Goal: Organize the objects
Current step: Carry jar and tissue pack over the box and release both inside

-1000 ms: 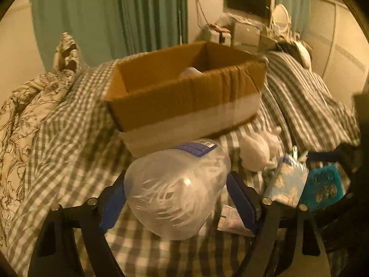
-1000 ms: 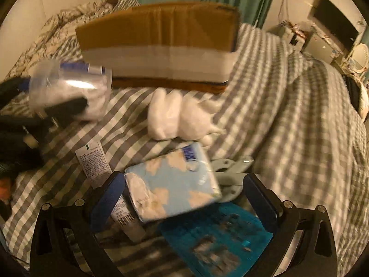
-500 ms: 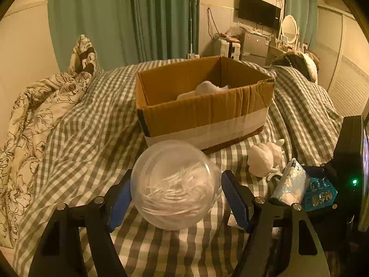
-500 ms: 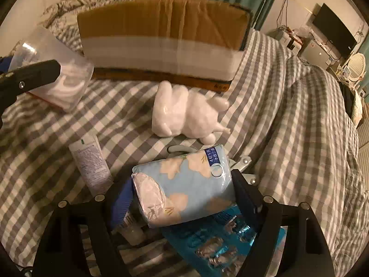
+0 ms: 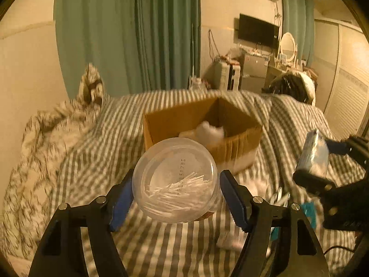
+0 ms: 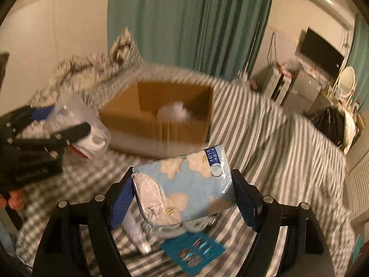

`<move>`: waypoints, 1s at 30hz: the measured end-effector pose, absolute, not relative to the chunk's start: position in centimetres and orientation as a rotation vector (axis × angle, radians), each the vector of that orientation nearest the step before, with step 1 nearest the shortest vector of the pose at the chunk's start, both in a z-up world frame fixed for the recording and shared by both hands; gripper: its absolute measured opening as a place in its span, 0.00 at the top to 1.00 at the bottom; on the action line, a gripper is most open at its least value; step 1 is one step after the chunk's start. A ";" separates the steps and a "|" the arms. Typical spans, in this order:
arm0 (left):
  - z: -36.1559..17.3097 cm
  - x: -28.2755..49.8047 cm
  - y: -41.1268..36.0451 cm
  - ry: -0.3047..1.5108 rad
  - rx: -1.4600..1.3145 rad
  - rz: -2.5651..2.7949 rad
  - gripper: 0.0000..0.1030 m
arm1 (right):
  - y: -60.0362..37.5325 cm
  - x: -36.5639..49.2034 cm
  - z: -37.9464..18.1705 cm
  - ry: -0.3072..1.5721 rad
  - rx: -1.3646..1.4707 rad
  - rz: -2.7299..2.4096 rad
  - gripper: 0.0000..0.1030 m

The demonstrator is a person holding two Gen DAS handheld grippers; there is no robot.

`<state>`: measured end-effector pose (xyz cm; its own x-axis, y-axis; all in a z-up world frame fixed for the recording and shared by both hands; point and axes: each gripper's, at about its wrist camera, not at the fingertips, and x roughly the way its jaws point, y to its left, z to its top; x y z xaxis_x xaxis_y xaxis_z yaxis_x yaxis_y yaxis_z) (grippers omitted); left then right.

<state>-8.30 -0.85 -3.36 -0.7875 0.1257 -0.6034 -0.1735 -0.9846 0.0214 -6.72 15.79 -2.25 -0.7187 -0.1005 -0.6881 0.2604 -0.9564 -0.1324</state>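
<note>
My left gripper (image 5: 176,192) is shut on a clear round tub of cotton swabs (image 5: 175,180) and holds it above the bed, short of the open cardboard box (image 5: 203,129). My right gripper (image 6: 183,194) is shut on a light blue tissue pack (image 6: 186,189), also lifted above the bed. The box (image 6: 159,113) sits on the checked bedspread and holds a white soft thing (image 6: 175,113). The tissue pack also shows at the right of the left wrist view (image 5: 314,152). The tub shows at the left of the right wrist view (image 6: 78,124).
A teal card of small items (image 6: 193,254), a white tube (image 6: 136,233) and a pale clip lie on the checked bedspread (image 6: 276,152) below my right gripper. A floral quilt (image 5: 46,152) lies left. Green curtains, a TV and a dresser stand behind.
Both grippers have risen from the bed with their loads. The tub and the tissue pack are now higher, and the box's inside shows in both views.
</note>
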 end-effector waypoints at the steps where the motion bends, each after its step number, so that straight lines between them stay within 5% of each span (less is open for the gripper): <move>1: -2.6 -8.7 -0.7 0.110 -0.922 2.834 0.28 | 15.8 -7.1 -1.2 0.321 1.048 -2.733 0.23; 15: 2.3 -18.7 -0.2 0.063 -0.776 2.905 0.29 | 14.6 -16.6 5.7 0.263 0.848 -2.744 0.23; 30: -7.2 -26.0 -1.5 0.131 -0.989 2.857 0.29 | 13.1 -27.1 -1.6 0.168 0.997 -2.698 0.23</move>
